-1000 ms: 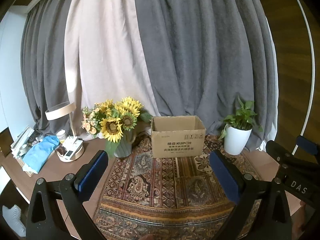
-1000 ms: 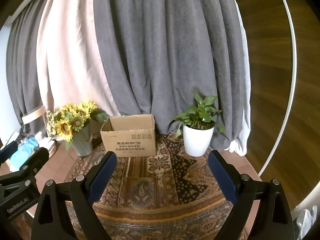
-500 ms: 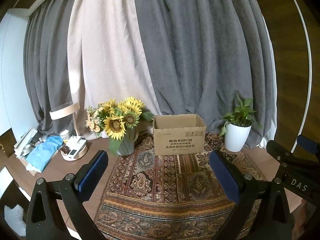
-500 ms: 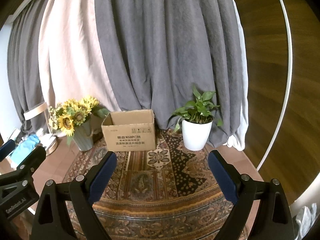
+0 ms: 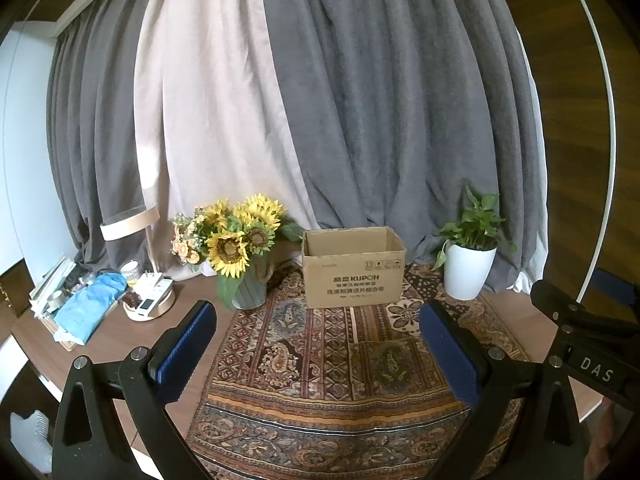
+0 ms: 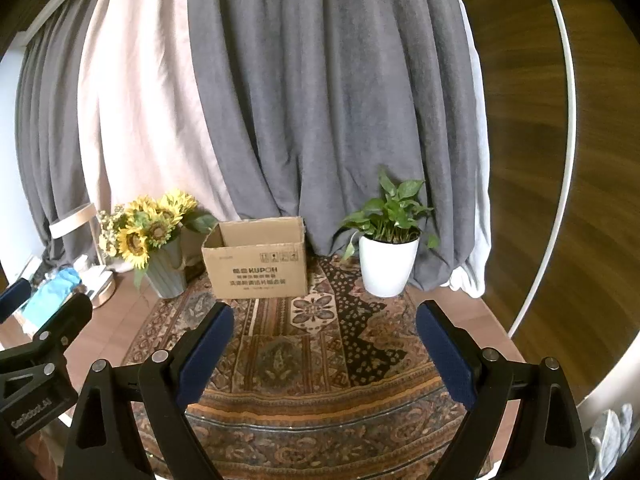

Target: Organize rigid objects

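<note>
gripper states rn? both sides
Left gripper: open, holding nothing.
Right gripper: open, holding nothing.

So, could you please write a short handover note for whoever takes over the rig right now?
Left gripper: open, empty, held above the patterned rug.
Right gripper: open, empty, alongside it.
Open cardboard box stands at the rug's far end, between the sunflower vase and the potted plant.
Done: nothing picked up.
Left: find the rigid objects; none visible on the rug.

Both views have drawn back and risen, so the cardboard box (image 5: 352,268) sits lower and farther off.
</note>
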Motion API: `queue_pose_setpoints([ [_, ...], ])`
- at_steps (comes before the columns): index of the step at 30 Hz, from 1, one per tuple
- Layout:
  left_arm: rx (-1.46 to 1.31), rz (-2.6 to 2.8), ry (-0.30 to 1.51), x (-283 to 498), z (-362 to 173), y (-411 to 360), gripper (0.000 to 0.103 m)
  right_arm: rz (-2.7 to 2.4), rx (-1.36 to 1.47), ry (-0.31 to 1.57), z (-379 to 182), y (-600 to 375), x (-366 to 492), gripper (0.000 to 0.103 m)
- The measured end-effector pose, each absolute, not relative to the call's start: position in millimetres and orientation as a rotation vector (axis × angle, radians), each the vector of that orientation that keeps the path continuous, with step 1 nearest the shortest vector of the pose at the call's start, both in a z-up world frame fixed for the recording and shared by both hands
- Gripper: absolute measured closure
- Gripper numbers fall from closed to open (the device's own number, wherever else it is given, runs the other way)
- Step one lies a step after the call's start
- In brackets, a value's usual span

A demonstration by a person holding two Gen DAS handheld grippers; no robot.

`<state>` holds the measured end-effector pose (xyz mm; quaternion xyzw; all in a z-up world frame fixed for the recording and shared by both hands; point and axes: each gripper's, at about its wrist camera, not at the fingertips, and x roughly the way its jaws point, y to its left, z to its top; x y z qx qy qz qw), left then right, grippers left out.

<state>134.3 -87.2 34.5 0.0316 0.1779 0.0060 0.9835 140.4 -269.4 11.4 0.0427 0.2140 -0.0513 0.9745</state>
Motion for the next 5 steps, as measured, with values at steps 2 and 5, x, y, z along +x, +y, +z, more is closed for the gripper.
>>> queue_pose_setpoints([
  [2, 0.060, 0.011, 0.361, 133.0, 34.6, -87.1, 0.000, -0.101, 0.085, 0.432, 11.4, -269.8, 138.3, 0.010],
  [5, 0.060, 0.013, 0.359, 130.1, 35.3, -88.0, 0.000, -0.097, 0.085, 0.432, 11.4, -271.0, 135.7, 0.010],
])
